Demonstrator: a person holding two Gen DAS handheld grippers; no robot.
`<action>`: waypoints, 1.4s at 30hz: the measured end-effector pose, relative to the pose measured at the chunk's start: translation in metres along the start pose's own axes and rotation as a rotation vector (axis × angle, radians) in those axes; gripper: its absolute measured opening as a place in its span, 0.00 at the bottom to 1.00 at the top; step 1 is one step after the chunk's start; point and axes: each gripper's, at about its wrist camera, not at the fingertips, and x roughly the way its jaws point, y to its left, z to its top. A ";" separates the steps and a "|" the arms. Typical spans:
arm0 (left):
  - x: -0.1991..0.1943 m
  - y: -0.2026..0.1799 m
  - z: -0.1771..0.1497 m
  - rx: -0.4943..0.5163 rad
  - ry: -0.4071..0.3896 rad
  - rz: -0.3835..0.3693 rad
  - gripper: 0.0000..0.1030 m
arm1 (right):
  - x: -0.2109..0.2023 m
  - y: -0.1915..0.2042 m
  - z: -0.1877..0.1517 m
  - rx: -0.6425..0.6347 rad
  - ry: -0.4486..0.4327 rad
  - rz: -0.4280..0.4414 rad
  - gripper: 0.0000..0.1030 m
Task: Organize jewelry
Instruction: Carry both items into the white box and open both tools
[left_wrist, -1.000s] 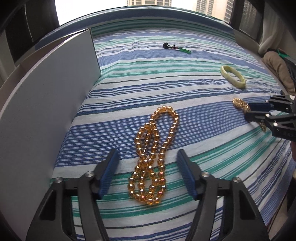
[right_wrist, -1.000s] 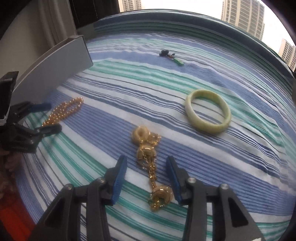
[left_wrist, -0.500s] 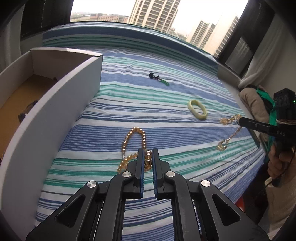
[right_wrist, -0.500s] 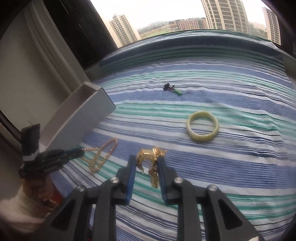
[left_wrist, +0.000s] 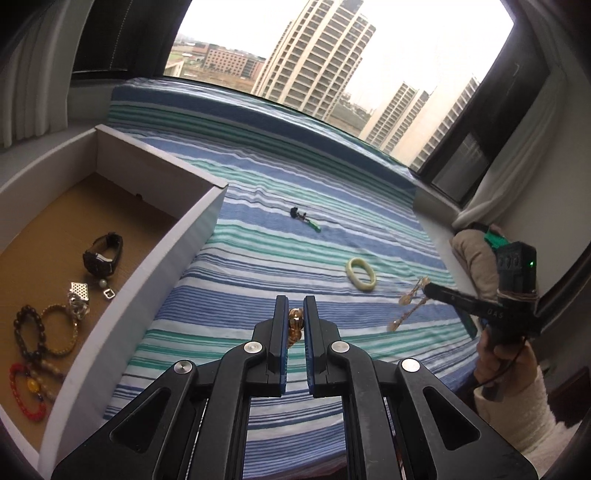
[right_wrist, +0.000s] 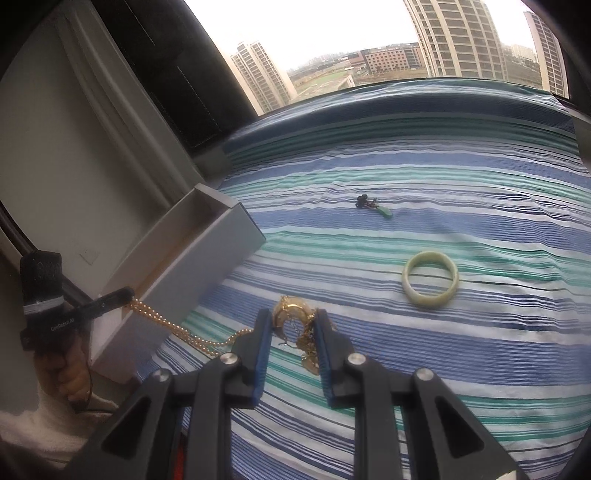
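Your left gripper is clamped on the amber bead necklace; your right gripper pinches the gold chain.

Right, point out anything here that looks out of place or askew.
Two pieces lie loose on the striped cloth, outside the box: a pale green bangle and a small black-and-green pendant. The amber bead strand sags from the left gripper. Nothing looks damaged.

box near wall bars leftward pass | box top open | bangle, pendant apart, cloth between apparently passable
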 end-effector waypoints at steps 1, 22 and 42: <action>-0.010 -0.001 0.005 -0.005 -0.016 -0.010 0.05 | -0.001 0.003 0.000 -0.008 -0.003 0.003 0.23; -0.215 0.085 0.078 -0.110 -0.349 0.263 0.05 | 0.051 0.191 0.090 -0.308 -0.010 0.254 0.23; -0.105 0.265 0.015 -0.351 -0.119 0.582 0.17 | 0.269 0.248 0.103 -0.397 0.214 0.033 0.38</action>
